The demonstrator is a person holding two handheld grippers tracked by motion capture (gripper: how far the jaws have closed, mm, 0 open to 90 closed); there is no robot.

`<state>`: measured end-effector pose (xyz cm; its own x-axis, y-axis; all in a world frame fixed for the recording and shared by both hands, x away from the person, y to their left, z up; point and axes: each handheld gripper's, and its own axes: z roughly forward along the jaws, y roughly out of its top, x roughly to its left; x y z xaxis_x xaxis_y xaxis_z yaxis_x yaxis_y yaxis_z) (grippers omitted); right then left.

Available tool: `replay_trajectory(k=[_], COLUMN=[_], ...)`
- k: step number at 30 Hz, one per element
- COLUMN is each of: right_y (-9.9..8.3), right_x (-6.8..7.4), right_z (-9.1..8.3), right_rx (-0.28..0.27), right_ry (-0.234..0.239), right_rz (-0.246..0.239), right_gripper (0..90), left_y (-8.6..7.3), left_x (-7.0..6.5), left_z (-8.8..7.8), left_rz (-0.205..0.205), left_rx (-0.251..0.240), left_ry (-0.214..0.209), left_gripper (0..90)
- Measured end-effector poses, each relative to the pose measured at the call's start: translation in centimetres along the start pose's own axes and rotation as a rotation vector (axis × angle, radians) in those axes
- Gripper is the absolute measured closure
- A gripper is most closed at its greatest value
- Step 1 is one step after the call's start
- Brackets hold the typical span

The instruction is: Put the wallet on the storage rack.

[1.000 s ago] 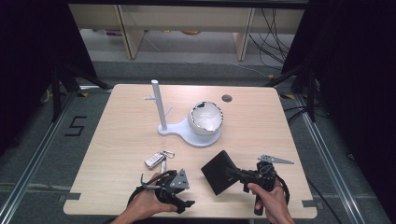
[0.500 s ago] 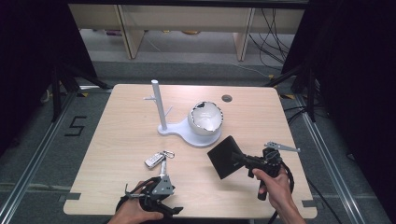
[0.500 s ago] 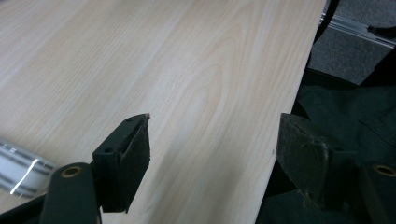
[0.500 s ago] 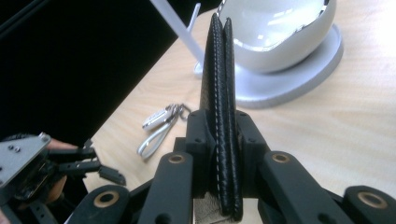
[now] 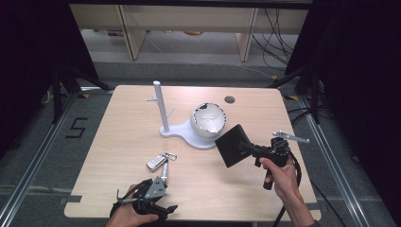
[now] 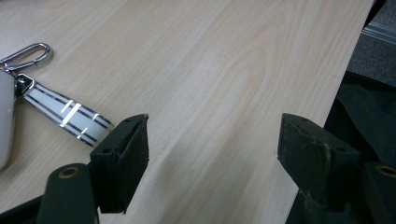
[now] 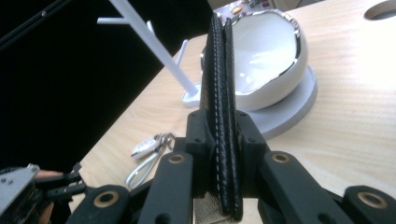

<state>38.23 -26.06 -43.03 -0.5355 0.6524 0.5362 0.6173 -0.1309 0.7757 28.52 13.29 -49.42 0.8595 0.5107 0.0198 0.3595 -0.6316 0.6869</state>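
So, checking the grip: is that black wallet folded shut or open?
Folded shut: the wallet shows two leather halves pressed together edge-on between the right gripper pads.

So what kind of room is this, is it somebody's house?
Probably not a house: it looks like a lab or test room. The wooden table stands alone between black curtains, loose cables trail over the floor behind it, and a number five is taped on the floor.

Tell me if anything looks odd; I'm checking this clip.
Nothing looks damaged or spilled. The black wallet is clamped edge-up in the right gripper, off the table; the key fob lies flat.
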Motion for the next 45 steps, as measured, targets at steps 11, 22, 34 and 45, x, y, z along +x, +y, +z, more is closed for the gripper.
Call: replay_trajectory(k=[11, 22, 34, 45], right_y=[2.7, 5.5, 8.0, 8.9], right_x=[-0.1, -0.4, -1.7, -2.5], right_z=[0.8, 3.1, 6.7, 9.5], right_rx=[-0.027, -0.042, -0.036, -0.02], right_ry=[0.005, -0.033, -0.084, -0.123], right_rz=[-0.001, 0.019, 0.025, 0.063], right_gripper=[79.4, 79.4, 79.4, 79.4], left_y=[-0.1, -0.1, -0.1, -0.1], left_x=[0.1, 0.2, 0.2, 0.1], left_z=[-0.2, -0.2, -0.3, -0.2], left_rz=[-0.017, -0.034, -0.011, -0.011], left_rx=[-0.018, -0.024, -0.024, -0.017], left_ry=[-0.002, 0.005, 0.009, 0.012], left_gripper=[24.0, 23.9, 24.1, 24.2])
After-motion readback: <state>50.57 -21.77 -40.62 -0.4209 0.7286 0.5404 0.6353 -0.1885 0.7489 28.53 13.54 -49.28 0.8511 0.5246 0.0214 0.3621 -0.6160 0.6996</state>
